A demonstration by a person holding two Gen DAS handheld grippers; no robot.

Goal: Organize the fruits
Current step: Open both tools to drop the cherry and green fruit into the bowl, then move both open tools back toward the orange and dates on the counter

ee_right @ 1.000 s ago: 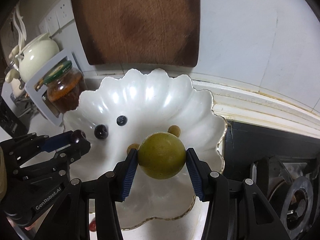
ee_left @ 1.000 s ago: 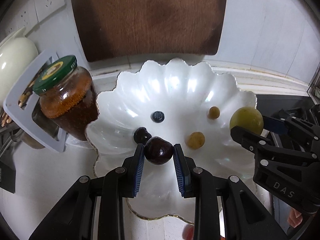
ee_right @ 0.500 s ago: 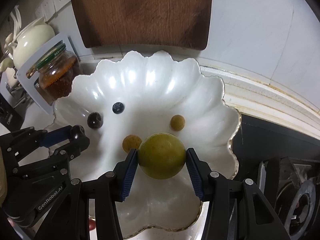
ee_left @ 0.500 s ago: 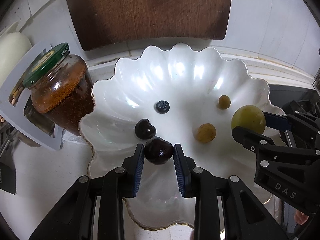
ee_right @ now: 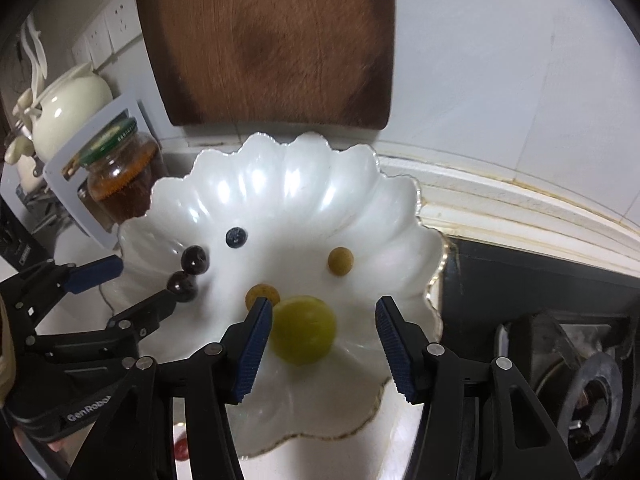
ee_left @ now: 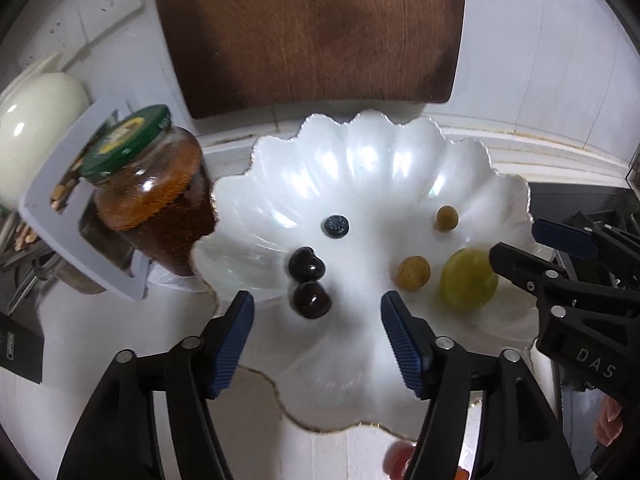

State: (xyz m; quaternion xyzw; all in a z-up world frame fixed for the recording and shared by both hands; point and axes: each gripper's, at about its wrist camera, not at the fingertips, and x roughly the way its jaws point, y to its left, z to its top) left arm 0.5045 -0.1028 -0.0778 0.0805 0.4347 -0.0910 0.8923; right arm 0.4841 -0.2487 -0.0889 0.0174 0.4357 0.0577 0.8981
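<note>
A white scalloped plate (ee_left: 360, 128) (ee_right: 288, 148) fills the middle of both views. My left gripper (ee_left: 317, 312) hangs over its front left, jaws opening, and a dark cherry (ee_left: 311, 299) lies loose on the plate between the blue pads, touching neither. Just behind it sits a second cherry (ee_left: 306, 265), then a blueberry (ee_left: 336, 226). My right gripper (ee_right: 322, 312) is over the plate's front right, jaws opening too. A round green fruit (ee_right: 304, 330) rests on the plate between its pads, close to the left one. Two small tan fruits (ee_right: 262, 294) (ee_right: 341, 261) lie behind it.
A green-lidded jar (ee_left: 148, 200) of brown preserve stands in a grey rack left of the plate, with a cream teapot (ee_left: 36, 120) behind. A wooden cutting board (ee_left: 312, 32) leans on the white wall. A black stove (ee_right: 580, 360) lies to the right.
Both grippers have opened. The cherry left the left pads and lies on the plate; the green fruit left the right pads and rests on the plate.
</note>
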